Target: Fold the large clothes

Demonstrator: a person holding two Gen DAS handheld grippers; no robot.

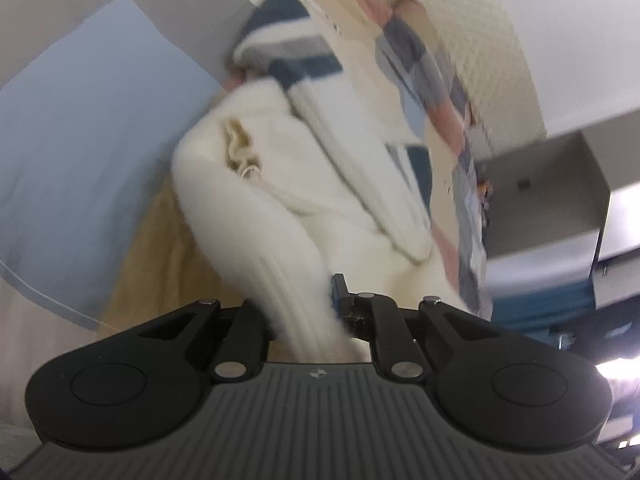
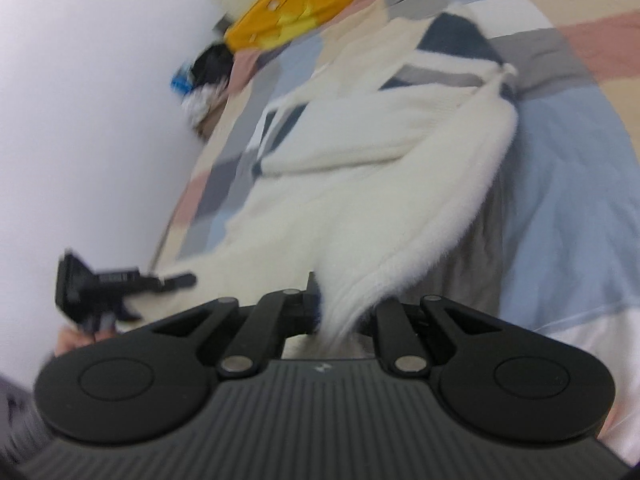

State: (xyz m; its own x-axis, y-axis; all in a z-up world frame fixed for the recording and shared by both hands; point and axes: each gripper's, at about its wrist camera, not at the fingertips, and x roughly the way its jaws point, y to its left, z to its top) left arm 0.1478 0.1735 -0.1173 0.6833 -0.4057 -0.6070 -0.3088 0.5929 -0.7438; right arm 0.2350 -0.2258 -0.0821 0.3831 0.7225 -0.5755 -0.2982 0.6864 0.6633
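Both the left gripper (image 1: pixel 316 312) and the right gripper (image 2: pixel 340 312) pinch the hem of the white sweater (image 2: pixel 360 168), holding it off the patchwork bed cover (image 2: pixel 560 152), probably to fold it over

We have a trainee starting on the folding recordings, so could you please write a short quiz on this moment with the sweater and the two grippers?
1. True or false: the left gripper is shut on the sweater.
2. What lies under the sweater? A) a bare wooden floor B) a patchwork quilt C) a glass table
3. Name the colour of the cushion at the far end, seen from the right gripper.

Key
1. True: knit fabric is pinched between its fingers.
2. B
3. Yellow.
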